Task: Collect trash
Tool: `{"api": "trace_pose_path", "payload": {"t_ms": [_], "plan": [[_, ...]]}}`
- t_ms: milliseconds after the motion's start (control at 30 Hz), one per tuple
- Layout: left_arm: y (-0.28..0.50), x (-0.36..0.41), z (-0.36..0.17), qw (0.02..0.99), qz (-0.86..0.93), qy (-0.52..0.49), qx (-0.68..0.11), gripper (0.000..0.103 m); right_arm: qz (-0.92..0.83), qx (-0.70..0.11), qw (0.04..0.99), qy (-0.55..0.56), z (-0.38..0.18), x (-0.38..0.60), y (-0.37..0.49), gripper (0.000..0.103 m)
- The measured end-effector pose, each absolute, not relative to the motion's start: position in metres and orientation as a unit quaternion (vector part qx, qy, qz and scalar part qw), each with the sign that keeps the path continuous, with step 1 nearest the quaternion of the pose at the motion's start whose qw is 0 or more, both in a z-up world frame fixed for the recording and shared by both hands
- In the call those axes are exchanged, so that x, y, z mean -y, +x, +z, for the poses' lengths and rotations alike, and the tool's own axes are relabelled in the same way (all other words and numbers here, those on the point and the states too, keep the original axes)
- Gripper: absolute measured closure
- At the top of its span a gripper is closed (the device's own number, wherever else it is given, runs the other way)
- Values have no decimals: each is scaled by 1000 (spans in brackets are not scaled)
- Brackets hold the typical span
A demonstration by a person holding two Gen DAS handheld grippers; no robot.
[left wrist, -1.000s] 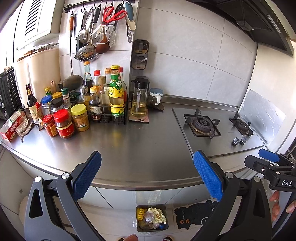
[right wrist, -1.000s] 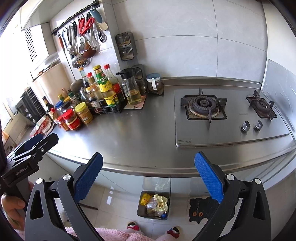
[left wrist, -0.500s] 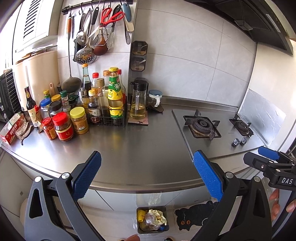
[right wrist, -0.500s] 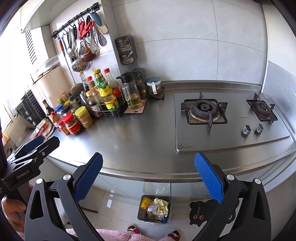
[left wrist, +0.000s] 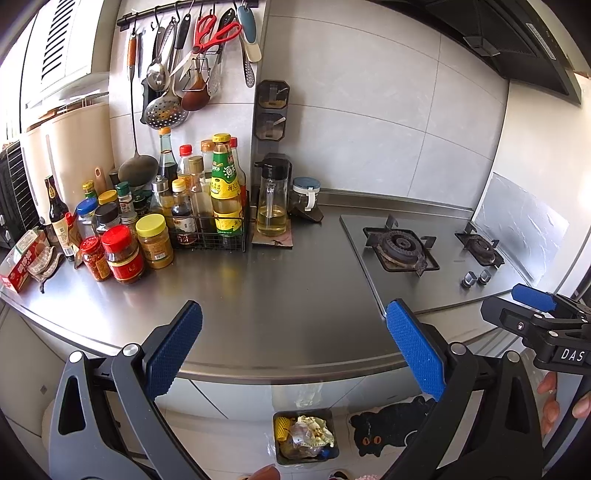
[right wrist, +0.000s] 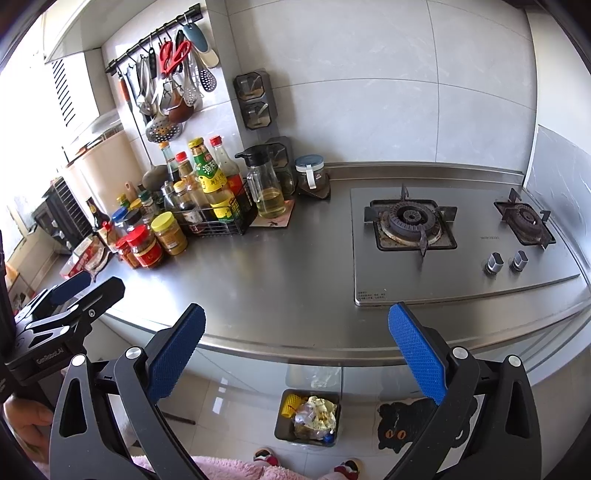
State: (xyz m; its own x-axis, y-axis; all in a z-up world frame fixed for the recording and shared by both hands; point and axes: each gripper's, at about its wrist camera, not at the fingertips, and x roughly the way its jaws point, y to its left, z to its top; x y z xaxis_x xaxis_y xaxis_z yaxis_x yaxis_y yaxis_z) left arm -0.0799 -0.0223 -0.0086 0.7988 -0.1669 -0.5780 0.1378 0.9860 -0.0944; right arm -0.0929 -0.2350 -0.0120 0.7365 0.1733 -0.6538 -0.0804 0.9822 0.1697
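Both grippers hang wide apart and empty above the front edge of a steel kitchen counter. The left gripper has nothing between its blue pads, and the right gripper is spread just as far, its pads touching nothing. Each tool shows at the rim of the other's view, the right one held by a hand at the edge of the left camera's picture.

Ahead of the left gripper and to its left stands a crowd of sauce jars and a wire rack of bottles, with a glass oil dispenser and a small lidded jar just beside the rack. Utensils and red scissors hang from a wall rail above. Ahead and to the right lies a two-burner gas hob.

Below the counter edge, between and beneath the fingers of both tools, a dark square trash bin sits on the tiled floor. It is heaped with crumpled wrappers, a yellow ribbed item and a blue scrap. A black cat-shaped mat lies just to its right, and slippered feet stand near it.
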Motion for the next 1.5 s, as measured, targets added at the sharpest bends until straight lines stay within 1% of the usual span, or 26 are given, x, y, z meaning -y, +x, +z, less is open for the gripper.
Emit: {"api": "trace_pose_path", "payload": {"t_ms": [1500], "plan": [[-90, 17, -5, 949, -90, -20, -303, 8, 68, -355, 930, 69, -10, 227, -100, 3]]}}
